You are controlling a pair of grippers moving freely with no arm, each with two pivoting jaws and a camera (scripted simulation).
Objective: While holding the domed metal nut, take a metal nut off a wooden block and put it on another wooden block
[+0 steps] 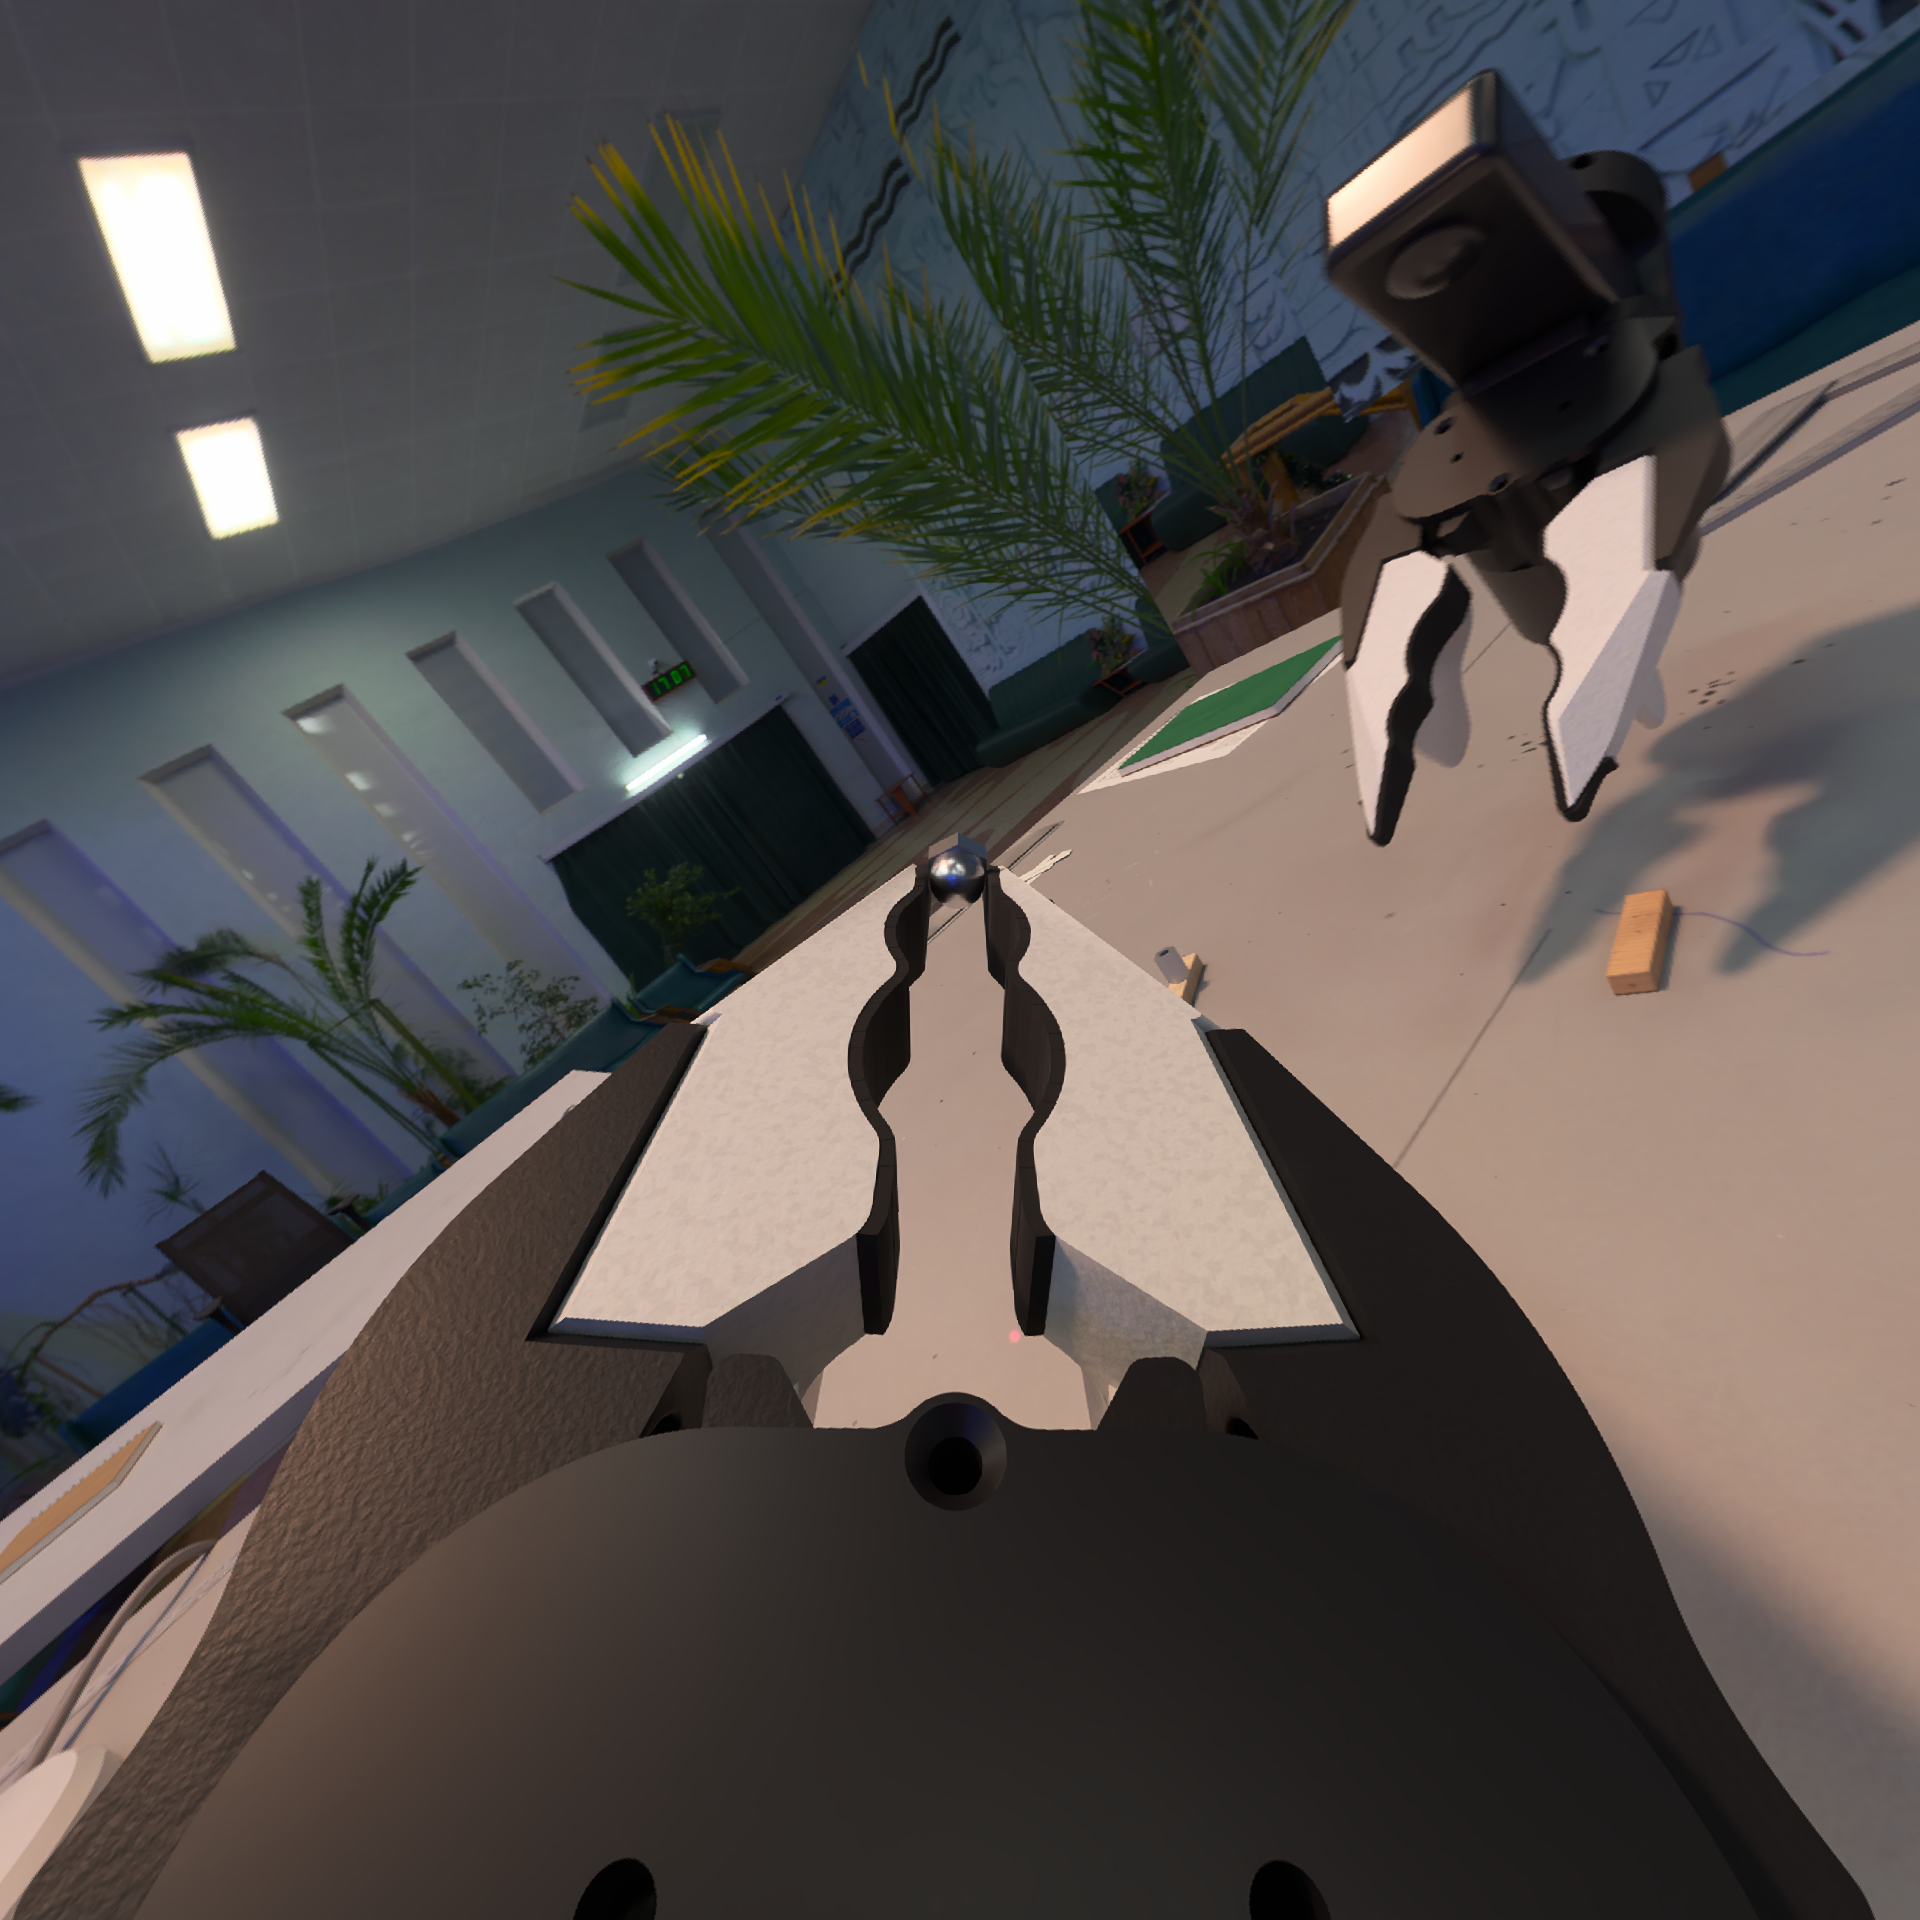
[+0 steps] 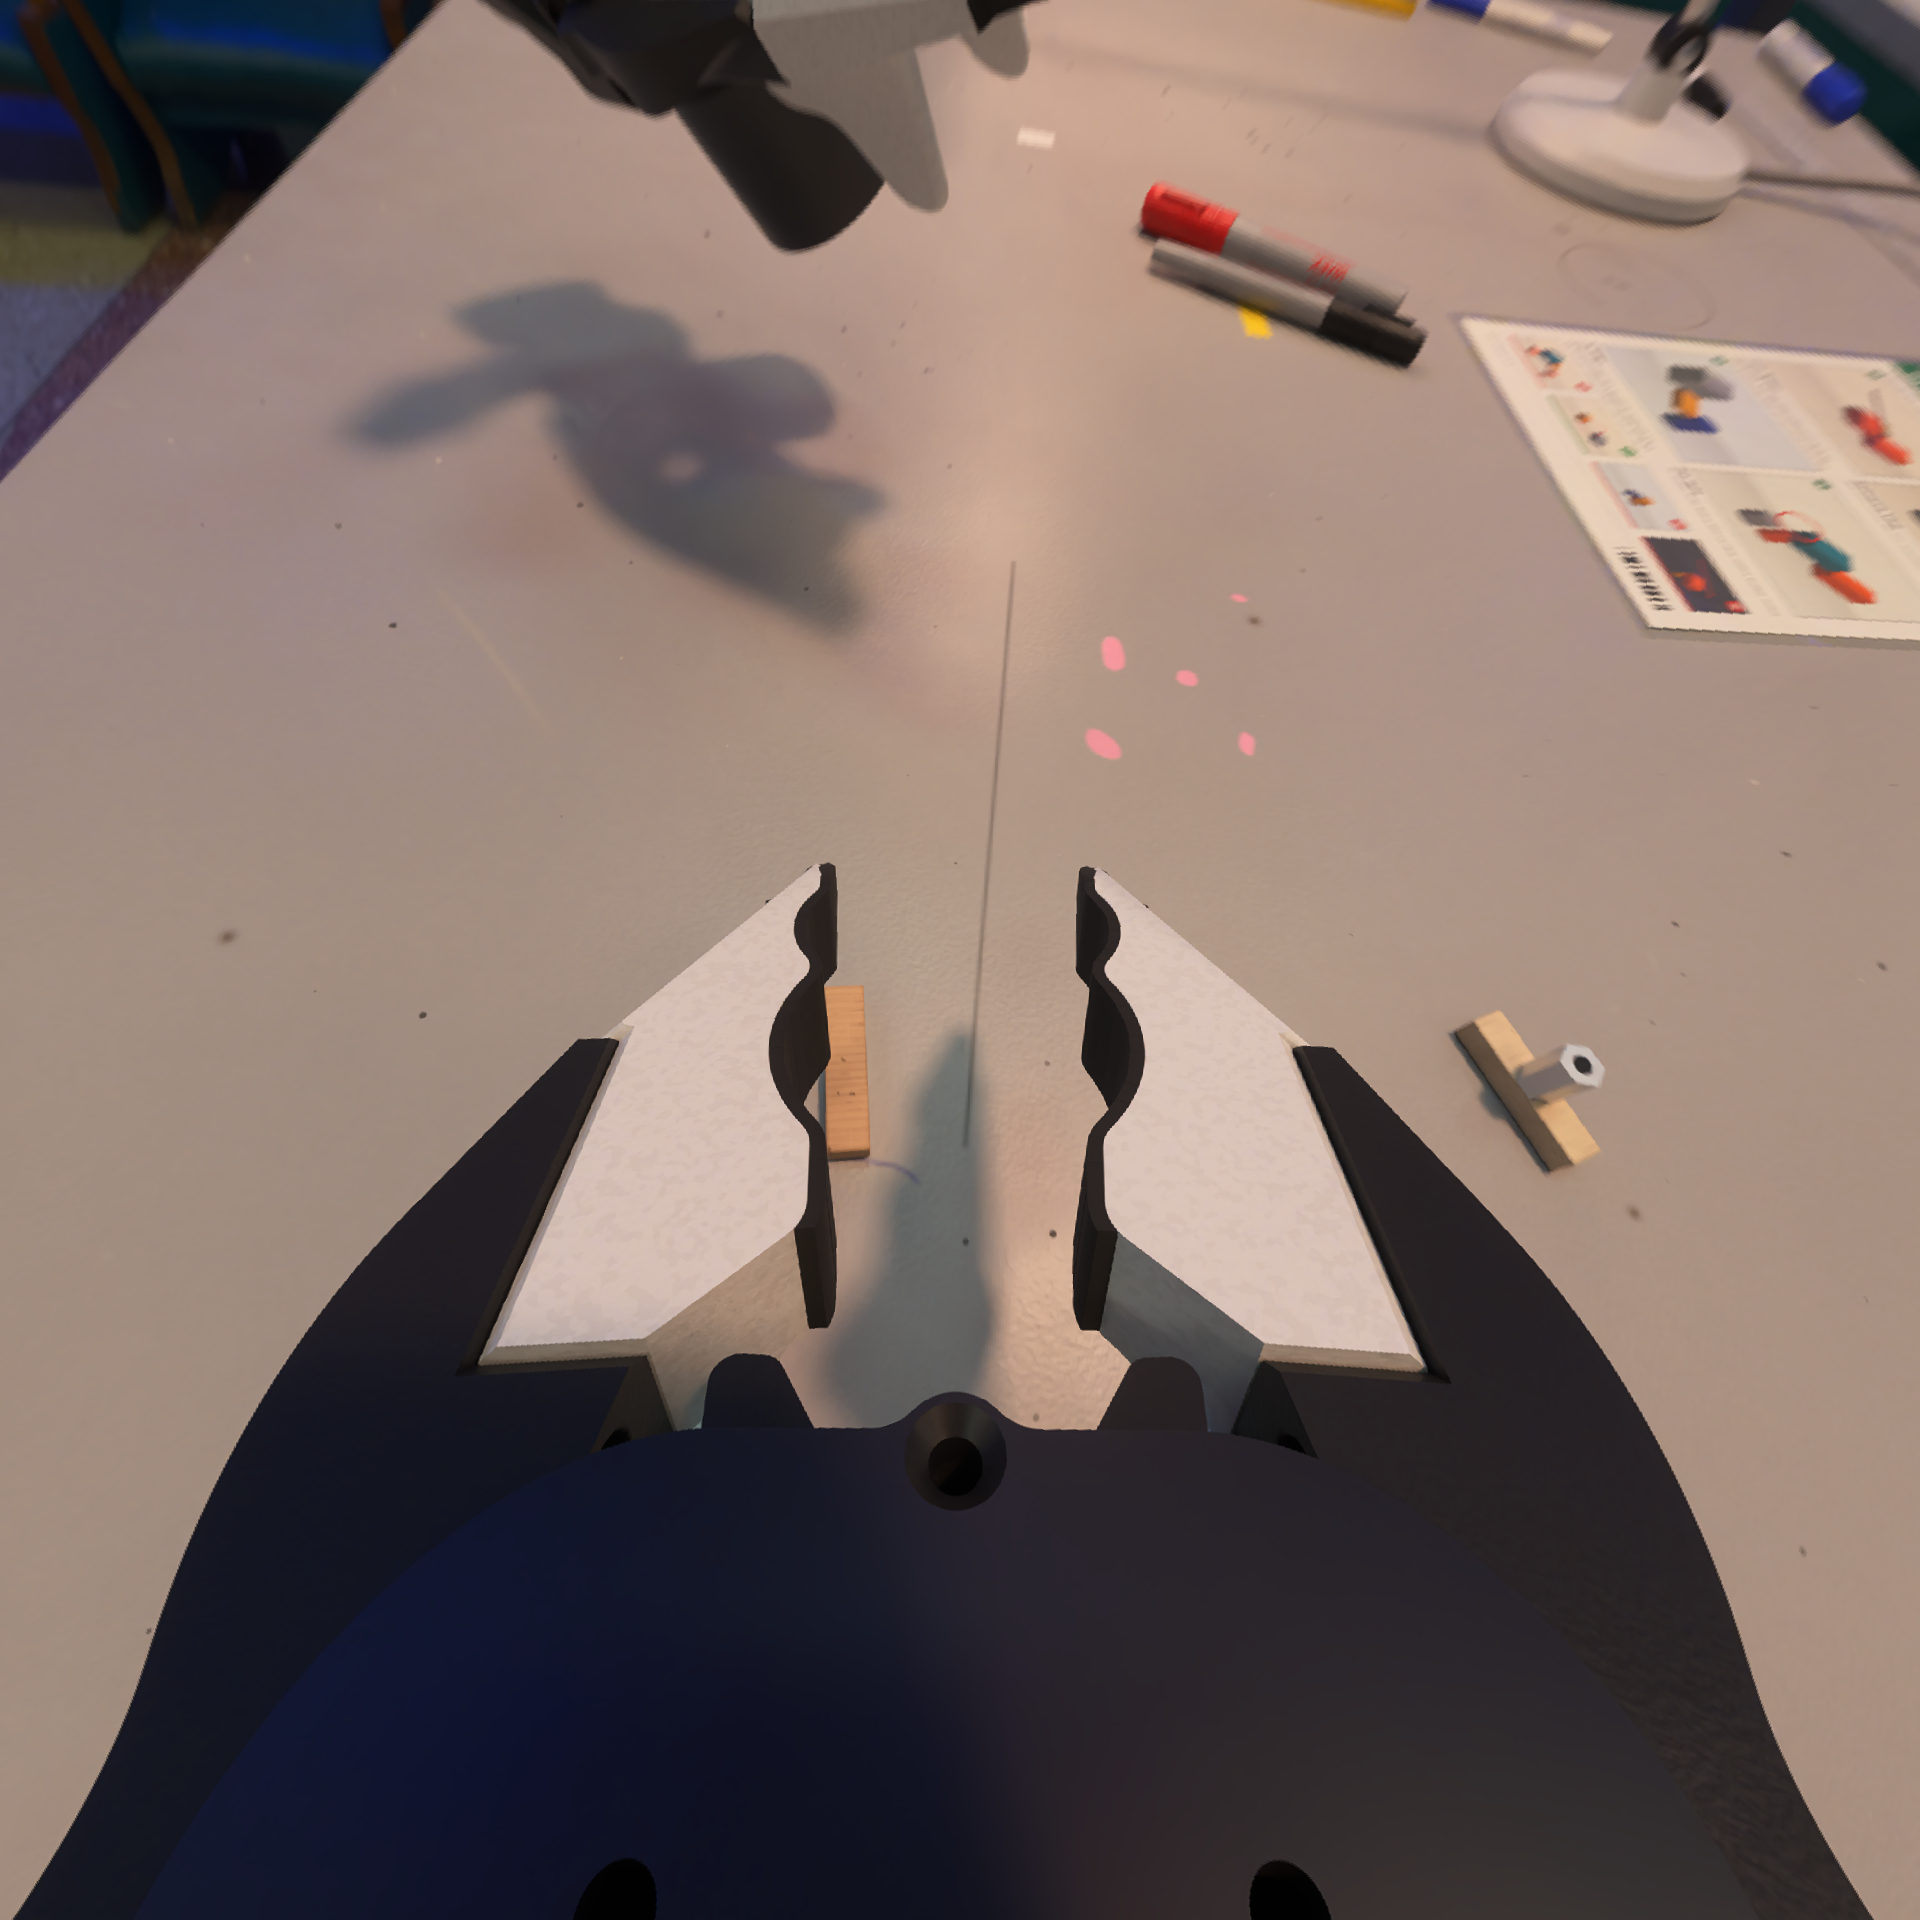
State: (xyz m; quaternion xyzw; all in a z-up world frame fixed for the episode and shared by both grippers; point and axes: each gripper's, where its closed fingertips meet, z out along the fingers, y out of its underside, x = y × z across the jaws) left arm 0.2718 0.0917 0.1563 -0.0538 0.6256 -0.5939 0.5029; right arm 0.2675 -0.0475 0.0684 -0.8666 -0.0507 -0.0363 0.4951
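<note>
Right claw (image 2: 956, 883) spread wide, empty, hanging over the grey counter (image 2: 520, 831). Bare wooden block (image 2: 847, 1070) peeking out beside its left finger. Off to its right, well apart, metal nut (image 2: 1564, 1073) standing on a second block (image 2: 1525, 1091). Left claw (image 1: 956, 883) pinched on the domed nut (image 1: 954, 876) at its tips.
</note>
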